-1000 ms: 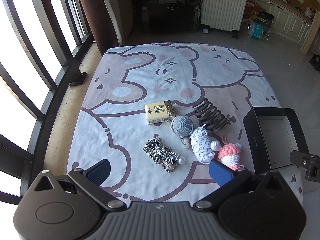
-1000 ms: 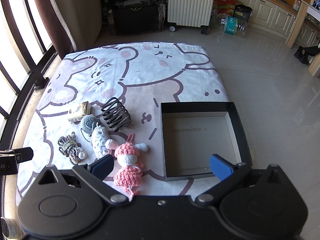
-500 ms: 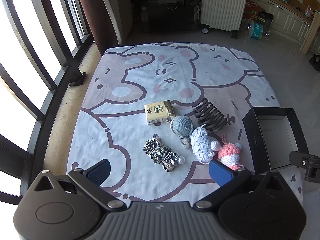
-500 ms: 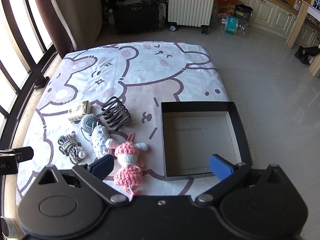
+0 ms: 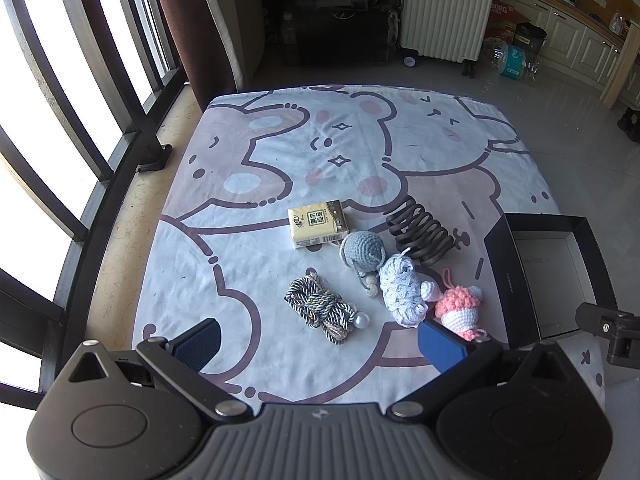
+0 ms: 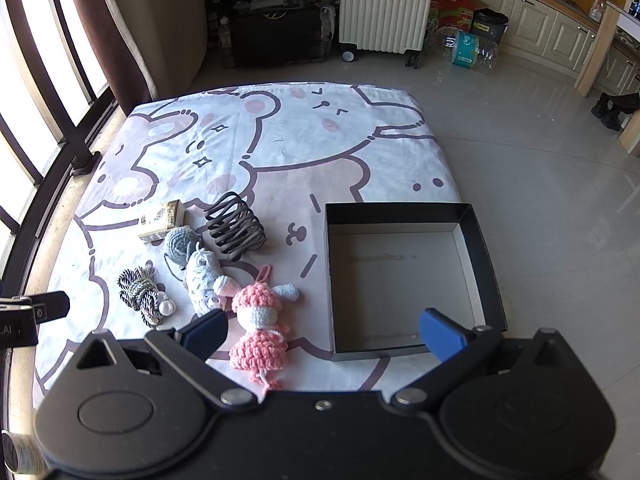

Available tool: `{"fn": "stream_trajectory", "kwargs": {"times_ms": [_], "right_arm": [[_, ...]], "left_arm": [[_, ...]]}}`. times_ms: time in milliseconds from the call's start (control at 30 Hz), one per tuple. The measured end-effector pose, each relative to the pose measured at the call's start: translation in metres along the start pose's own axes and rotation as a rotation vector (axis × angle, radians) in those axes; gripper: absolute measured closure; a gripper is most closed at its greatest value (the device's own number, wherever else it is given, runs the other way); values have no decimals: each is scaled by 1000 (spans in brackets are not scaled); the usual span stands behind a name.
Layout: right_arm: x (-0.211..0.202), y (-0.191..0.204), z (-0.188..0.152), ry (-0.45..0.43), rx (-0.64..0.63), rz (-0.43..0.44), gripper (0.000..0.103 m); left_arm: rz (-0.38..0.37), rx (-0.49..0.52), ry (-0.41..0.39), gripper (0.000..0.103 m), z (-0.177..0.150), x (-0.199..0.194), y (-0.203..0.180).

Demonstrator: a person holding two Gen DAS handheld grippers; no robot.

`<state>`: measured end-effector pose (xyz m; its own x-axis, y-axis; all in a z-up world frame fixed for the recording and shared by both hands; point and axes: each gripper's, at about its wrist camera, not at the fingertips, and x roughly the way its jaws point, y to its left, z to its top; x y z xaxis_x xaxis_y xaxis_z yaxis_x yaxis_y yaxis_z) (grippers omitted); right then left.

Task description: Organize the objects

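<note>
Several small items lie in a cluster on a cartoon-bear sheet point(image 5: 280, 152): a yellow tissue pack point(image 5: 318, 224), a black spring-shaped holder point(image 5: 420, 232), a grey-blue crochet ball point(image 5: 362, 250), a white crochet toy point(image 5: 402, 290), a pink crochet doll point(image 6: 260, 332) and a striped rope bundle point(image 5: 320, 306). An open black box point(image 6: 404, 276) with a pale empty floor sits to their right. My left gripper point(image 5: 318, 342) hovers open just short of the rope bundle. My right gripper point(image 6: 324, 332) hangs open over the doll and the box's near edge.
The sheet covers a low square platform on a tiled floor point(image 6: 540, 184). Dark window bars point(image 5: 60, 120) run along the left. A white ribbed suitcase point(image 6: 384, 4), dark bags and a water-bottle pack point(image 6: 468, 50) stand at the back.
</note>
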<state>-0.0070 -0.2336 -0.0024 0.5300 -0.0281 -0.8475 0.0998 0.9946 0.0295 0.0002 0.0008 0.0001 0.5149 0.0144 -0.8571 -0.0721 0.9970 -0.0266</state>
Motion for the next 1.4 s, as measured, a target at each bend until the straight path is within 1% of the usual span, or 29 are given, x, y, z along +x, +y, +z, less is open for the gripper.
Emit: {"fn": "stream_trajectory", "kwargs": {"times_ms": [333,400,1133,1300,1400], "right_arm": [[0,0,0,0,1,1,0],[0,0,0,1,2,2,0],[0,3,-3,1,-4,6,0],[-2,3,-3,-11,-5,11,0],[-8,5,-3,-33,-12,10,0]], "left_arm": [[-5,-7,-2,0,0,0,0],[-6,-9,-3,0,-4,-1,-8],[-12,-23,-13,0,-2,1,-9],[4,-25,-33,0,-1,-6,-5],[35,-2,-73,0,-1,-17,-6]]}}
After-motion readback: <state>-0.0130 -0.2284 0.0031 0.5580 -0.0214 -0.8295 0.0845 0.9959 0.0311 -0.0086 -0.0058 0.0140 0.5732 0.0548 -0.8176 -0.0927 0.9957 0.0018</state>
